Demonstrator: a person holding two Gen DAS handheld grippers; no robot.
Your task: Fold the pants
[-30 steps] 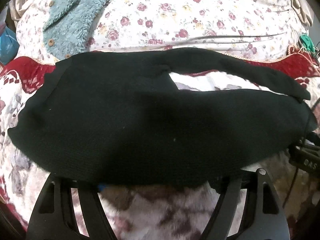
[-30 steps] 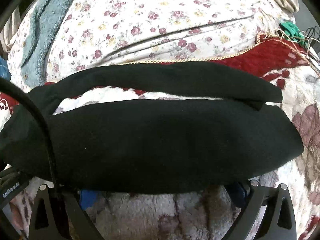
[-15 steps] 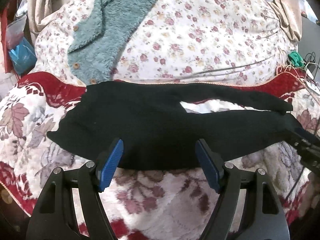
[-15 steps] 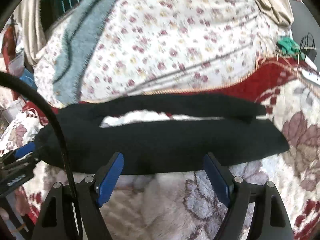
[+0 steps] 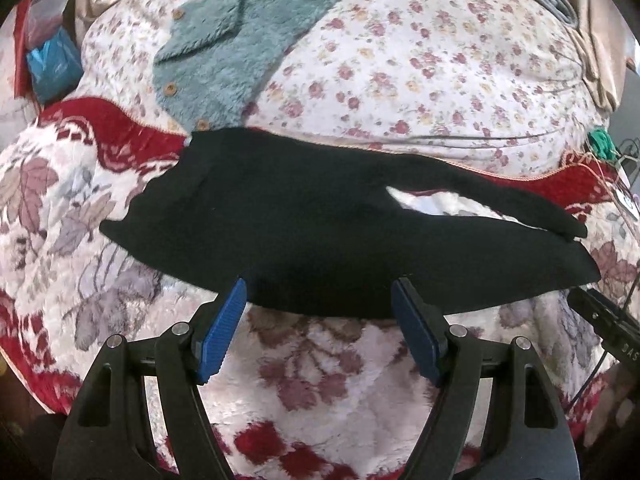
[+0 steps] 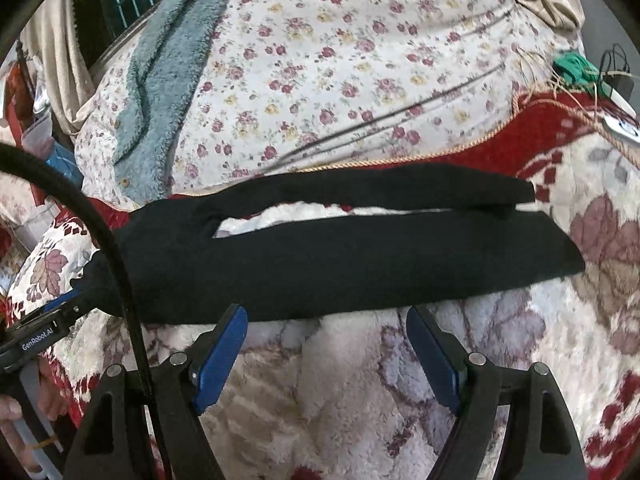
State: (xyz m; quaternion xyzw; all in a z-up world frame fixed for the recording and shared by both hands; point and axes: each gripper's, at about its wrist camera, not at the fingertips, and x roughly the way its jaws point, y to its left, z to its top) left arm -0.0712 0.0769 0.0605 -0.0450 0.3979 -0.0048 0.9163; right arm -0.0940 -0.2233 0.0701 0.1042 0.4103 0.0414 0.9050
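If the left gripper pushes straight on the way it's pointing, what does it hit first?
Most likely the near edge of the black pants, just past the open left gripper; only a strip of plush blanket lies between. Depth is uncertain.

Teal fleece garment on floral quilt

White lettering reading "GenRobot.AI" runs along the black body of the left claw, seen at the left edge of the right wrist view. In the left wrist view, the black body of the right claw enters from the right edge and carries white characters cut off by the frame; only "AS" can be made out, and the rest of the word is out of view. No other text, label, number or sign is legible in either view.
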